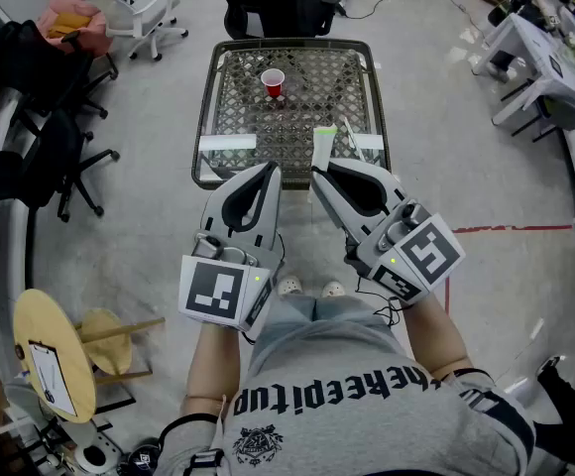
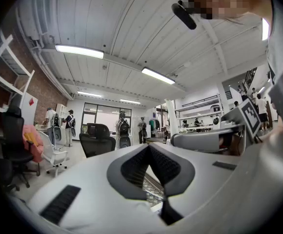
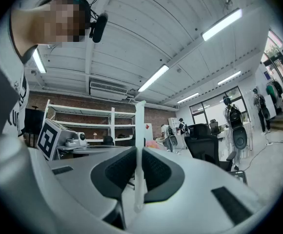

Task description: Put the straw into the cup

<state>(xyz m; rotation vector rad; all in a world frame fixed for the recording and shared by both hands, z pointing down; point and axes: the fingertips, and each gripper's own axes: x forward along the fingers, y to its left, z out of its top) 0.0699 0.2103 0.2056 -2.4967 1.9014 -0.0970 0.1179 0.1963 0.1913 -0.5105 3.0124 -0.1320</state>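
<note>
A red plastic cup (image 1: 274, 83) stands unobstructed on the wire-mesh metal table (image 1: 208, 97). At its near edge, the right gripper (image 3: 138, 149) pinches a pale translucent straw (image 3: 139, 126), while the left gripper (image 2: 150, 147) has its jaws together, empty.

Metal mesh tbl (image 1: 339, 89), glossy plastic cup (image 1: 274, 84), translucent straw (image 3: 140, 130).

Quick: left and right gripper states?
The left gripper is shut, empty.
The right gripper is shut on the straw.

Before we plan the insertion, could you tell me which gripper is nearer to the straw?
Right. The right gripper has the straw clamped between its jaws. The left gripper, shut and empty, sits off to the straw's left and does not touch it.
</note>
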